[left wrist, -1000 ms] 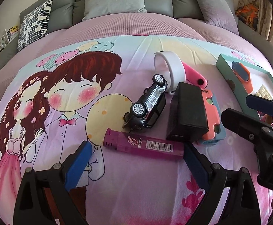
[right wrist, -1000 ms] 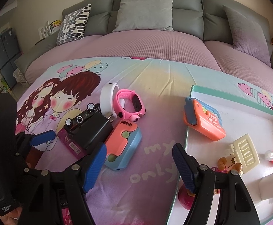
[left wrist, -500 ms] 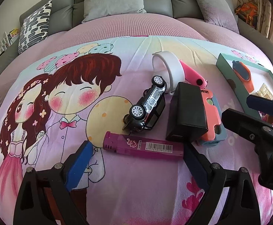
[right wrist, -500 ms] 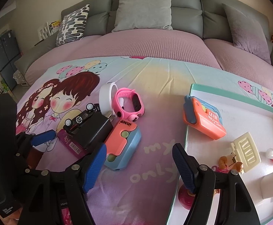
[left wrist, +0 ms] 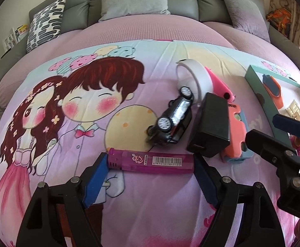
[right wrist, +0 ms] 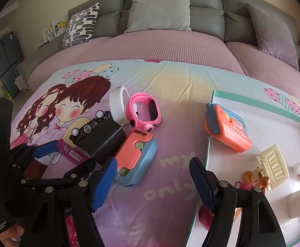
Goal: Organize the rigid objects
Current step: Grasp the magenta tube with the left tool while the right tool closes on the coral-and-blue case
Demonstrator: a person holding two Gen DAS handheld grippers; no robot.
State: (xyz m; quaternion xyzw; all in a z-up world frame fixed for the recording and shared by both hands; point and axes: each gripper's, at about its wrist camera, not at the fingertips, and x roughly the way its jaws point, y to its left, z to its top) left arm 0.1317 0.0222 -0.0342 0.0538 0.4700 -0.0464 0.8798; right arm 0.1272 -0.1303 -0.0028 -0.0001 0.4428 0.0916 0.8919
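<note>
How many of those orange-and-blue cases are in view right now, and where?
2. One orange-and-blue case lies on the bedspread, against the black charger. The other orange-and-blue case lies in the white tray. The tools could hide more.

The purple lighter (left wrist: 150,162) carries a white barcode label with the digits 6970101843100 beneath the bars, and beside it, toward the cap end, a cursive logo too stylised to read. Right of the lighter, past the black charger block, the coral-and-blue case (right wrist: 136,154) bears dark lettering that seems to read "inaer". Right of that case, the bedsheet (right wrist: 170,170) is printed with "my" and "only". The orange case (right wrist: 228,131) in the tray has white print too small to read.
</note>
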